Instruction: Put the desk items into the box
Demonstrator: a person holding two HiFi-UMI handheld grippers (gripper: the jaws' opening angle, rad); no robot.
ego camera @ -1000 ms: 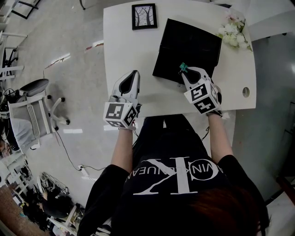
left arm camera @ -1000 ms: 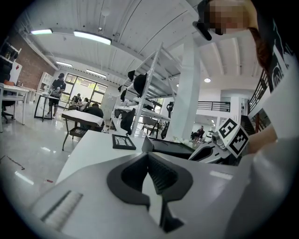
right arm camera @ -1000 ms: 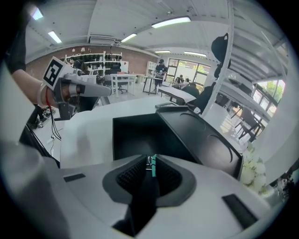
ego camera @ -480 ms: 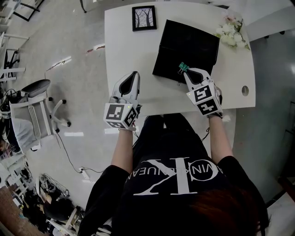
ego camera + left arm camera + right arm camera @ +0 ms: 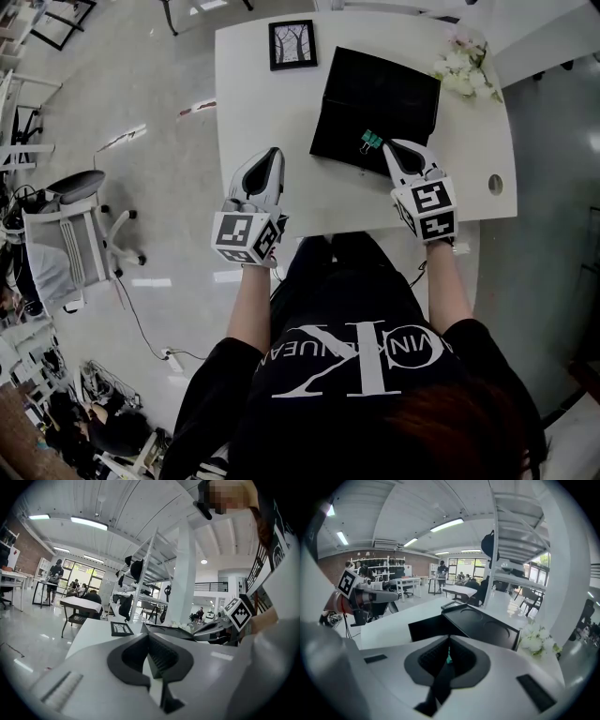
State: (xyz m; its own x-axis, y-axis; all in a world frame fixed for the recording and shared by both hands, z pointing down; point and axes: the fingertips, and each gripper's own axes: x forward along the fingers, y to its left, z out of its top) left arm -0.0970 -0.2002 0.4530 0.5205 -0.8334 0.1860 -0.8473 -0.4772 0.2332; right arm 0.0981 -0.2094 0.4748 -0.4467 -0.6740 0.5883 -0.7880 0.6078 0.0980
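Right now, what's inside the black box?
Only plain black interior shows in the black box; no items visible. The right tool holds a green binder clip over its near part. Dark corners stay unreadable.

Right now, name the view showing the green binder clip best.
Head view: the green binder clip shows whole at the right gripper's tips. Right gripper view catches only a teal sliver between its jaws; left gripper view, nothing.

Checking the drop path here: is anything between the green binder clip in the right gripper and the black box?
Nothing visible. The right gripper holds the green binder clip at the black box's near edge, with only bare white desk beside it. The picture frame and flowers lie off to the sides.
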